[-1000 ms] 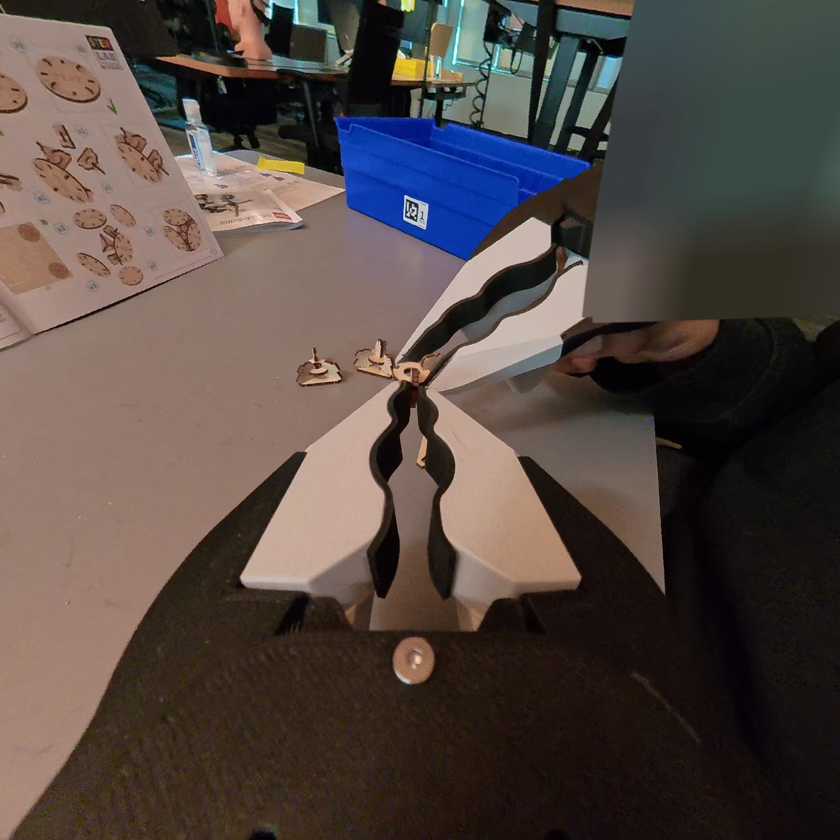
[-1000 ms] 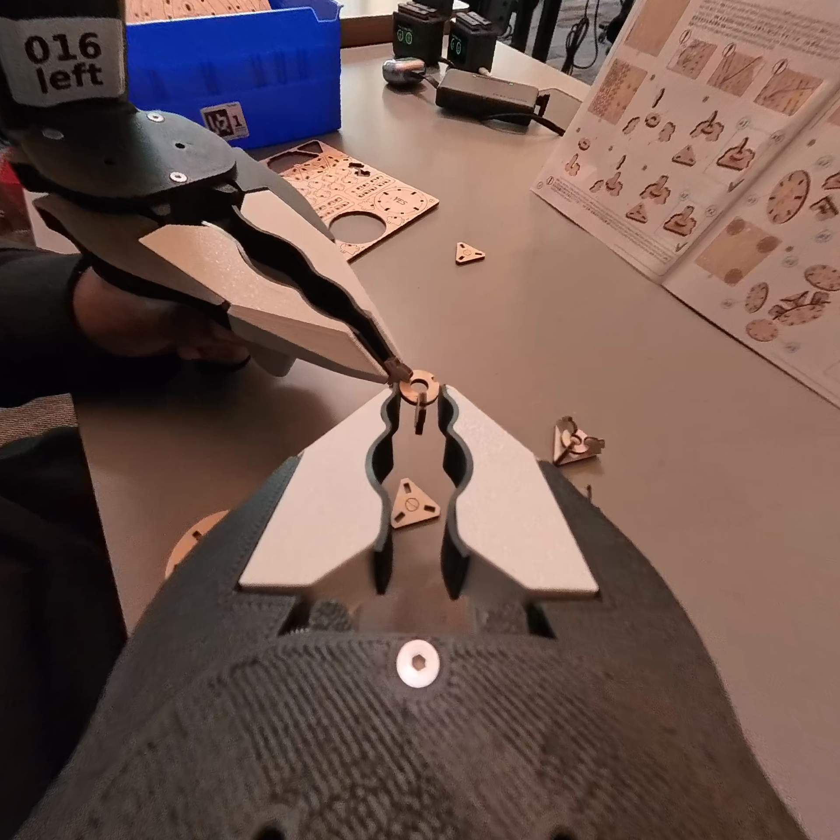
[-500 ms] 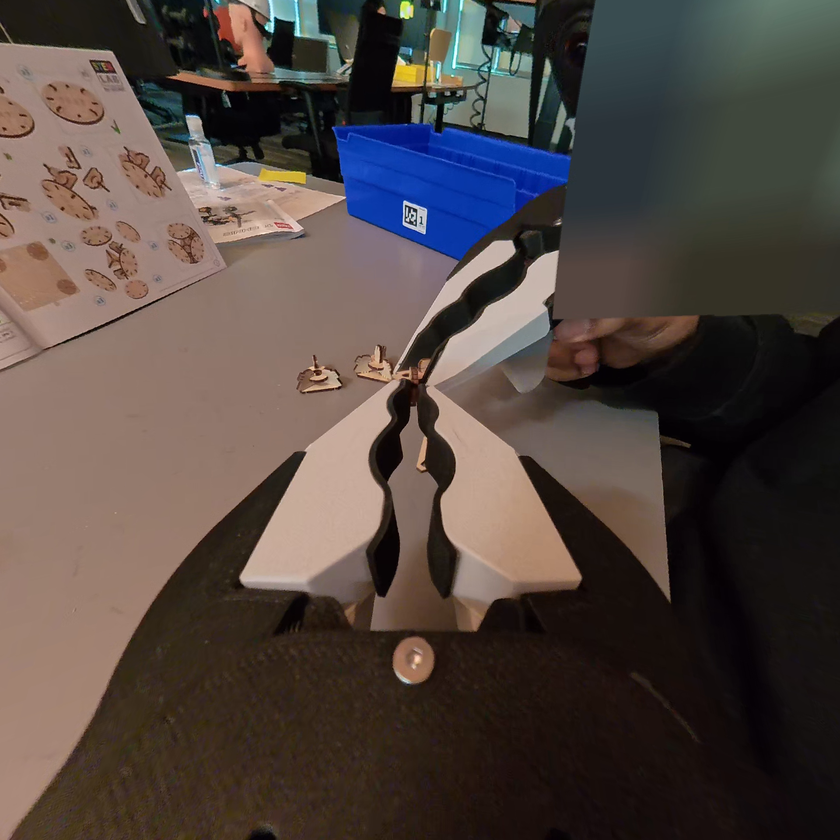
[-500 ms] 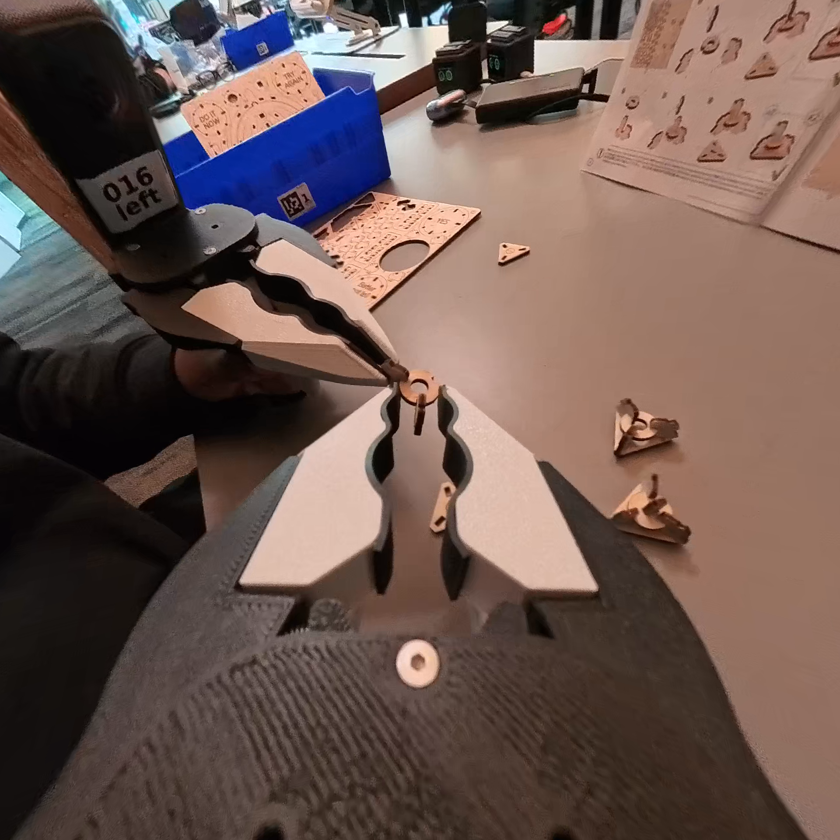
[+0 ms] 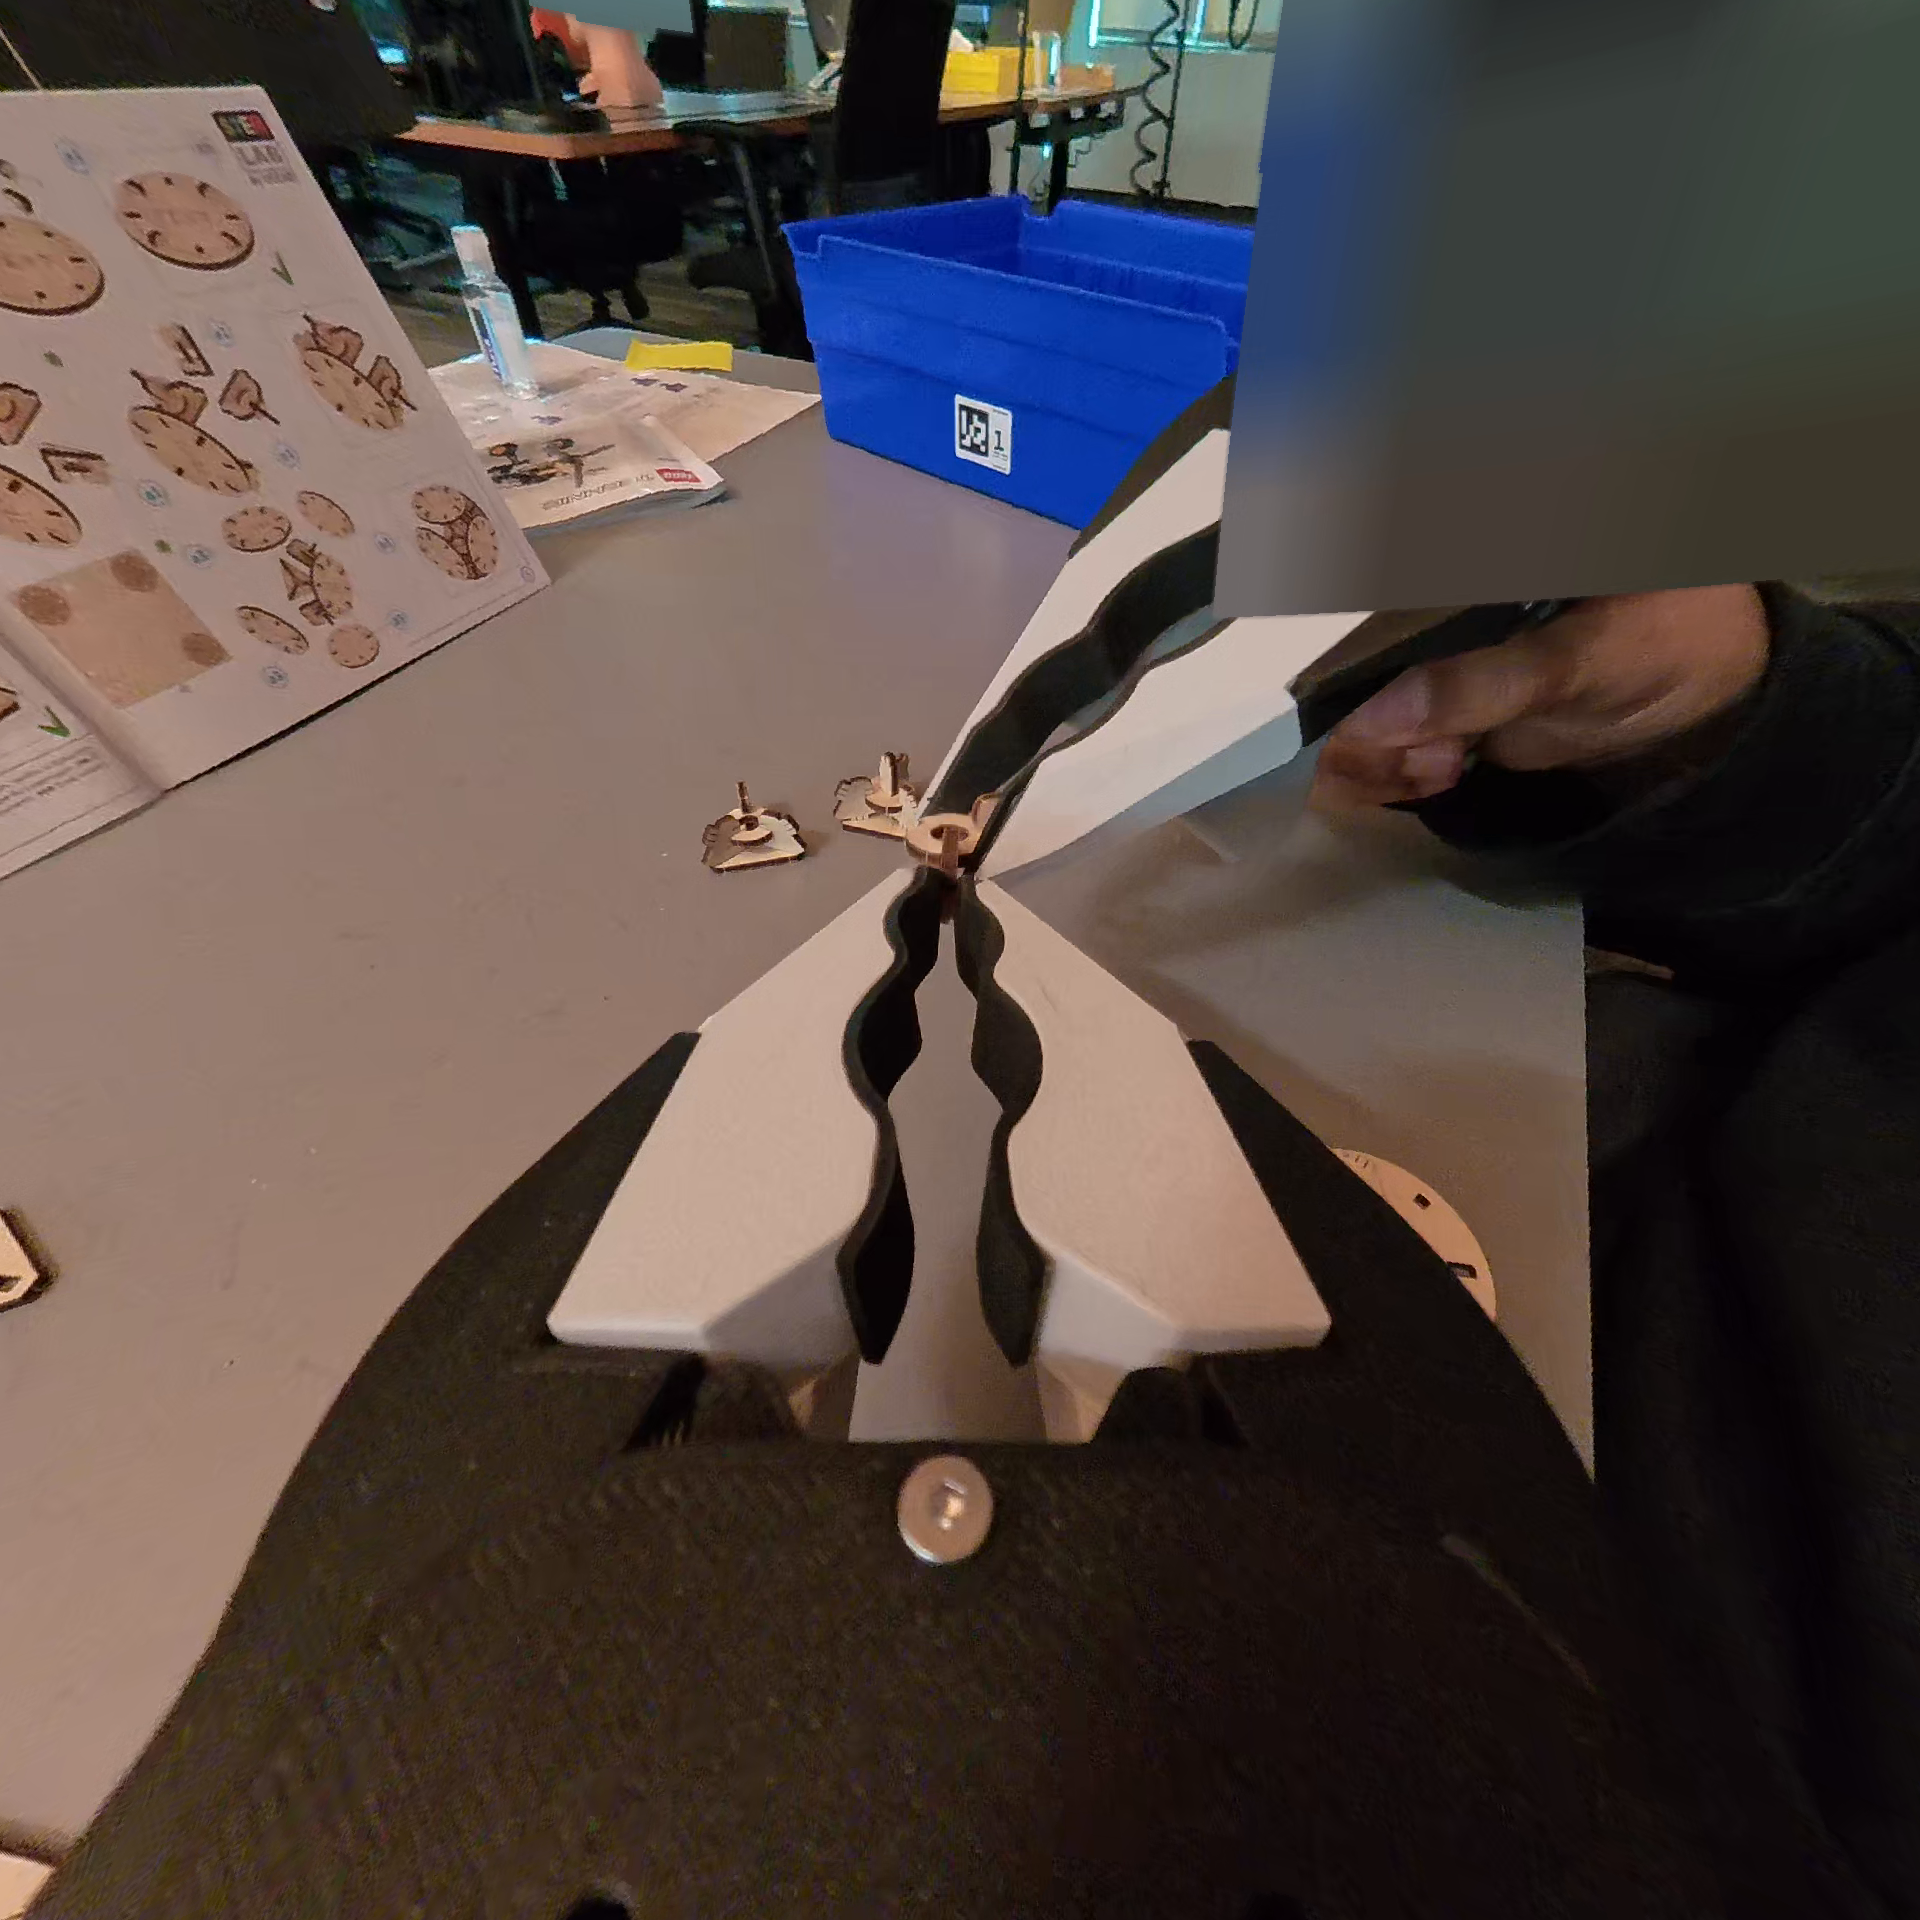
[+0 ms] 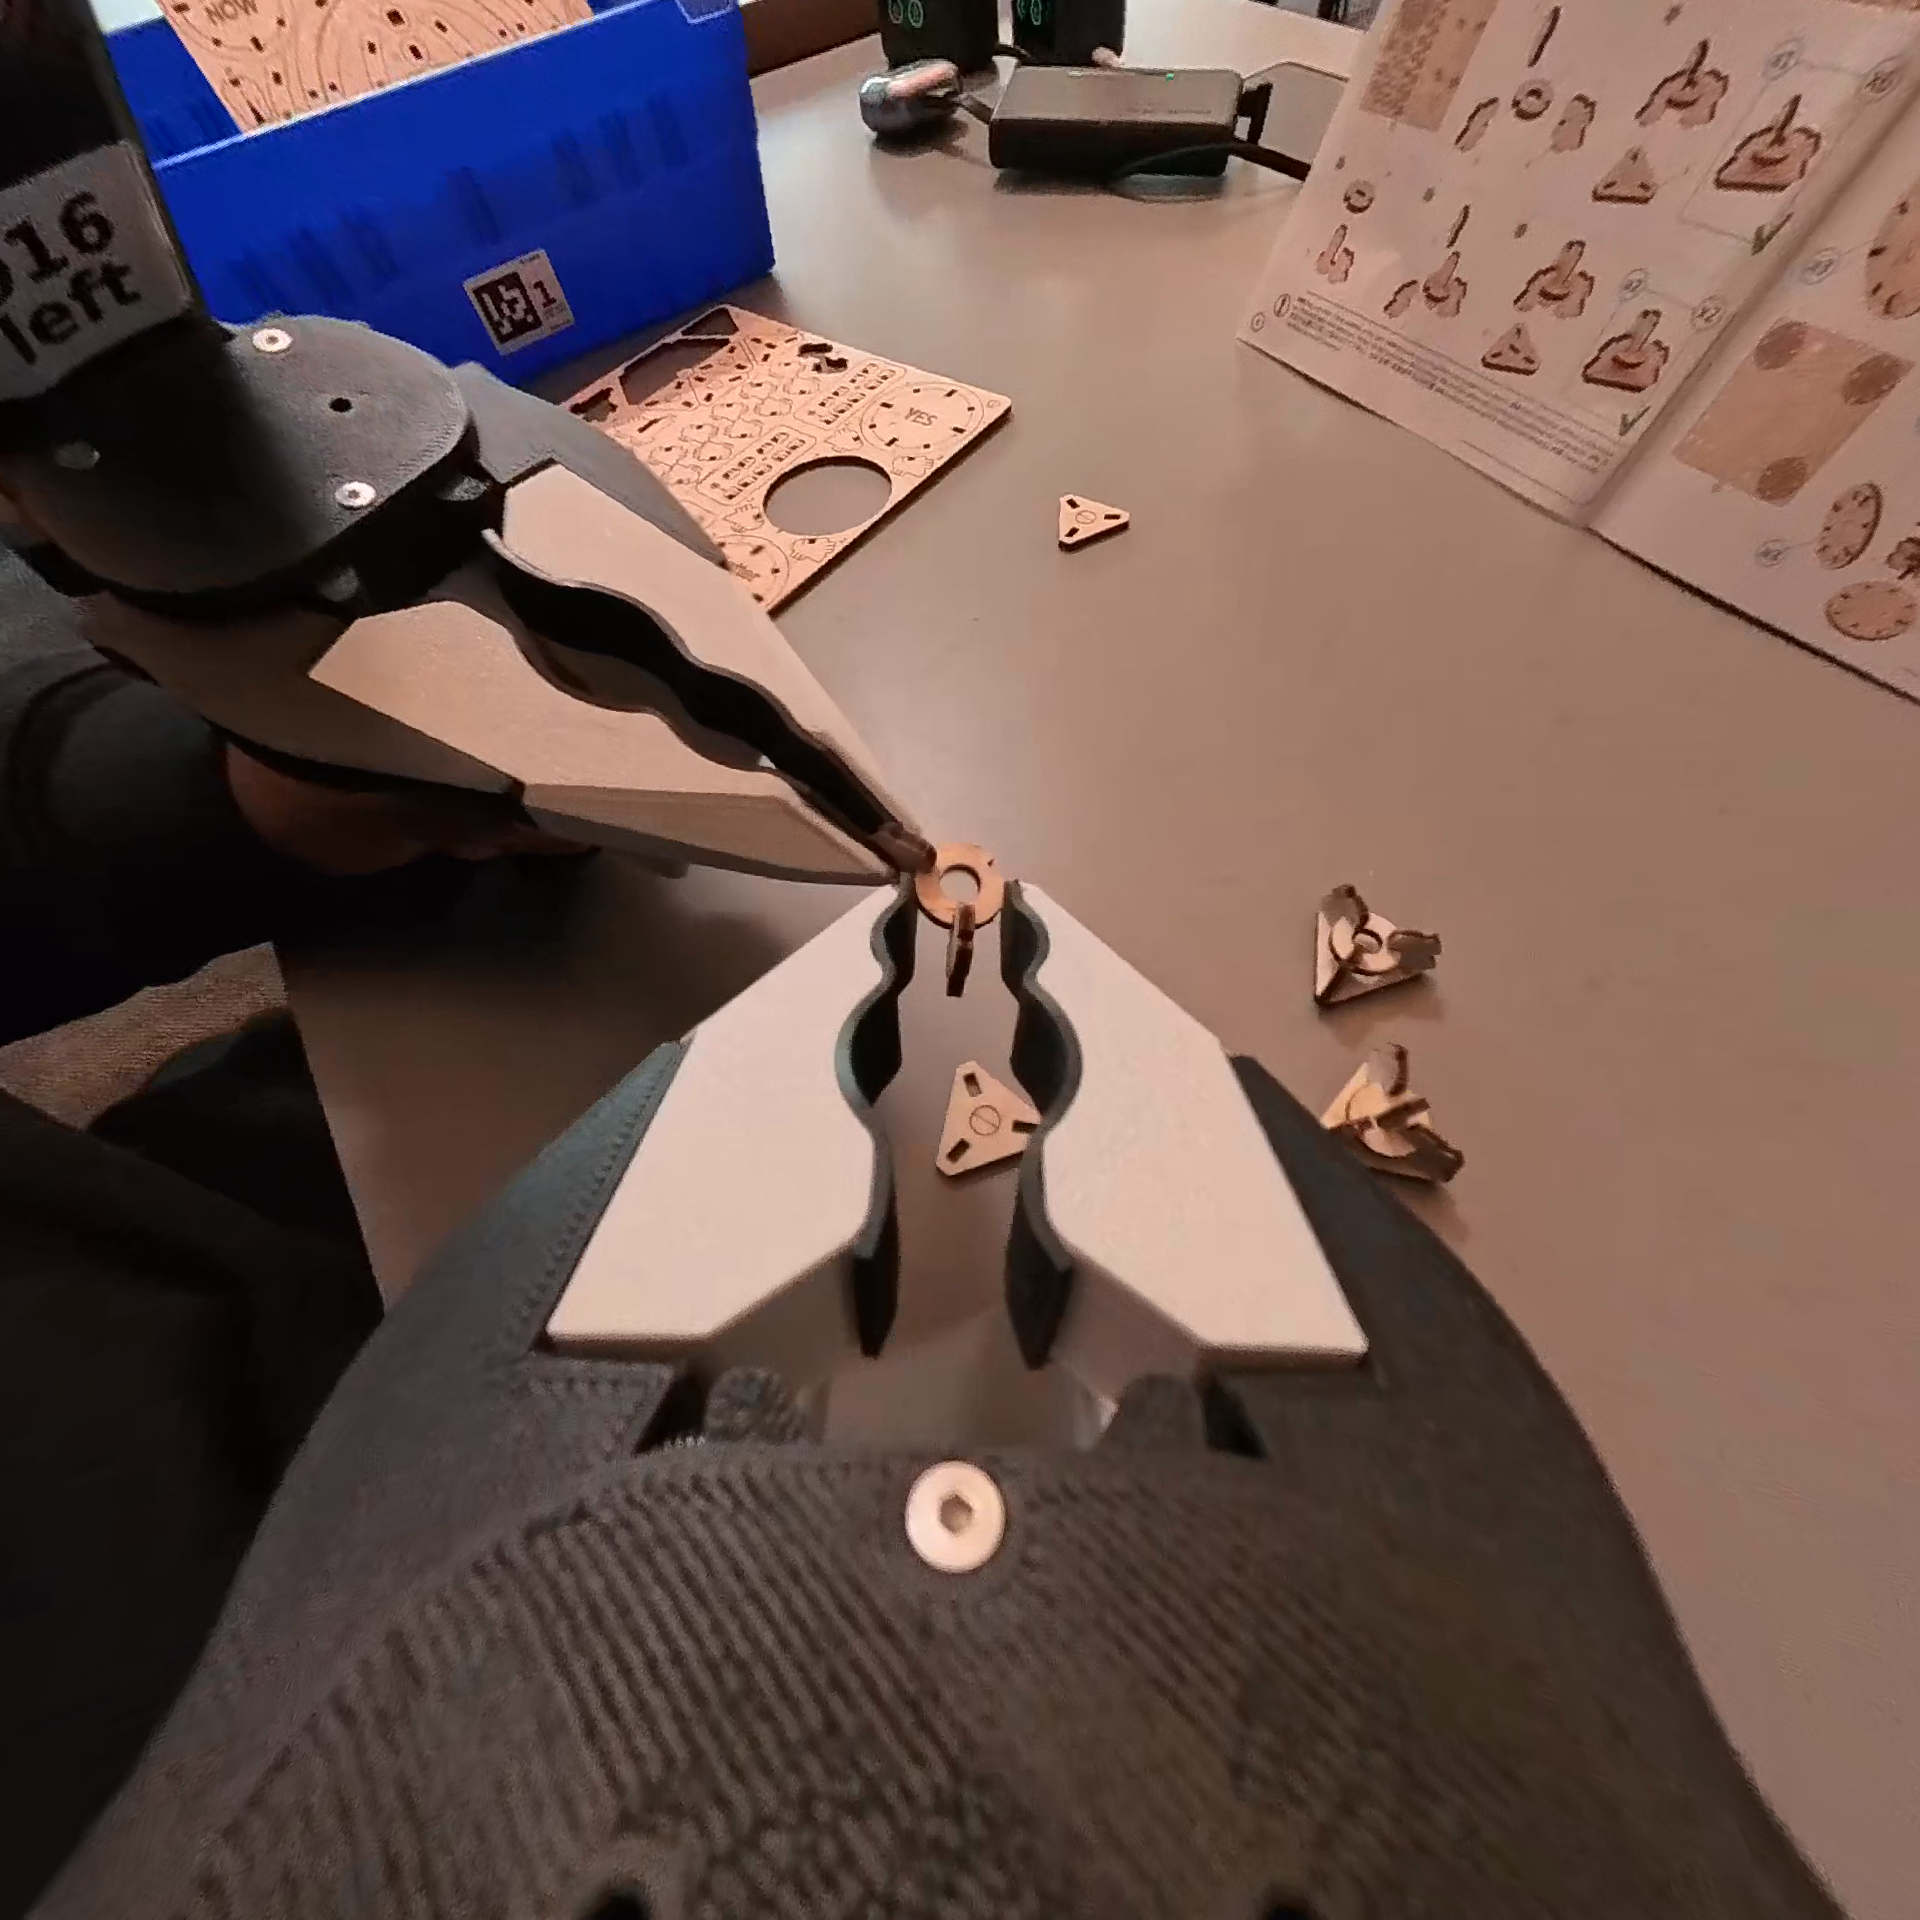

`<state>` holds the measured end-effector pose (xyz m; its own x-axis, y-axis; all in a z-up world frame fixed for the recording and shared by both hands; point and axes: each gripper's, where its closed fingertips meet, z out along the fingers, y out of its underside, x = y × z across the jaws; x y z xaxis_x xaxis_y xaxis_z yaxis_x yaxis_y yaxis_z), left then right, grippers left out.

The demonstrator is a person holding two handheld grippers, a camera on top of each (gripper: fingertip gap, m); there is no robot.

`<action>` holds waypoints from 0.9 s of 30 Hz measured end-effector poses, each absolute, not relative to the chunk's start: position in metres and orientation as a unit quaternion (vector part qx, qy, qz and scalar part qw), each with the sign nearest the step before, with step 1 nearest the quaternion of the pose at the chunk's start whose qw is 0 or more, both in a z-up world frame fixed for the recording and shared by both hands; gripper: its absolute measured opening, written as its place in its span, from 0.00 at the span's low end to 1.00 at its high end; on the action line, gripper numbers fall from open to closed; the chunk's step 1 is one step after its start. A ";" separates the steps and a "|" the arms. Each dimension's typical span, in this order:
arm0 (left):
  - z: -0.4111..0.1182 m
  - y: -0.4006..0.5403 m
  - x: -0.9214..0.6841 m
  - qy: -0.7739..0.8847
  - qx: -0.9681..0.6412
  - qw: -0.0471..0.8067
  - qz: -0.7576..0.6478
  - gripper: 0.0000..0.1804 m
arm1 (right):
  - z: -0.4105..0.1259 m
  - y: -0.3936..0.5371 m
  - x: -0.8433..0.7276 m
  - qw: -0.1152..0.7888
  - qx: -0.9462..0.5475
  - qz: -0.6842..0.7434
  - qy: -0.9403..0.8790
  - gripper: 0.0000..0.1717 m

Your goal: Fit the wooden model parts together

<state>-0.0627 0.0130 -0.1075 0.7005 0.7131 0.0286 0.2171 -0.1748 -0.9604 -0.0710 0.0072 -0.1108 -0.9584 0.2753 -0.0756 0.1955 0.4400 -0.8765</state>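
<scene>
My right gripper (image 6: 958, 904) is shut on a small wooden ring (image 6: 958, 883) and holds it by the rim above the grey table (image 6: 1351, 727). A small slotted wooden piece (image 6: 961, 951) hangs below the ring. My left gripper (image 5: 940, 883) is shut on a short wooden peg (image 5: 945, 878). In the right wrist view the left gripper (image 6: 899, 847) comes in from the left, and its peg touches the ring's rim. In the left wrist view the right gripper (image 5: 961, 821) reaches in from the upper right with the ring (image 5: 945, 831).
Two assembled triangular wooden pieces (image 6: 1371, 951) (image 6: 1392, 1122) lie to the right. A flat triangle (image 6: 982, 1127) lies under my right gripper, another (image 6: 1091, 520) farther off. A punched wooden sheet (image 6: 810, 457), a blue bin (image 6: 436, 208) and instruction sheets (image 6: 1662, 312) stand behind. The grippers are tip to tip, or close to it. Both grippers' tips are roughly 7 cm from the flat triangle (image 6: 982, 1127).
Both grippers kept tip to tip with the ring and peg still held. They swung and tilted together, so the table pieces shifted in both views.
</scene>
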 end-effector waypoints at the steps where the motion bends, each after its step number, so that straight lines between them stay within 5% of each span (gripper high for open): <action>1: -0.107 0.013 -0.062 -0.316 -0.733 0.560 0.221 0.01 | -0.110 0.007 -0.071 0.047 -0.135 0.509 -0.849 0.08; 27: -0.104 0.012 -0.063 -0.307 -0.728 0.564 0.240 0.00 | -0.104 0.007 -0.075 0.224 -0.030 0.474 -0.851 0.09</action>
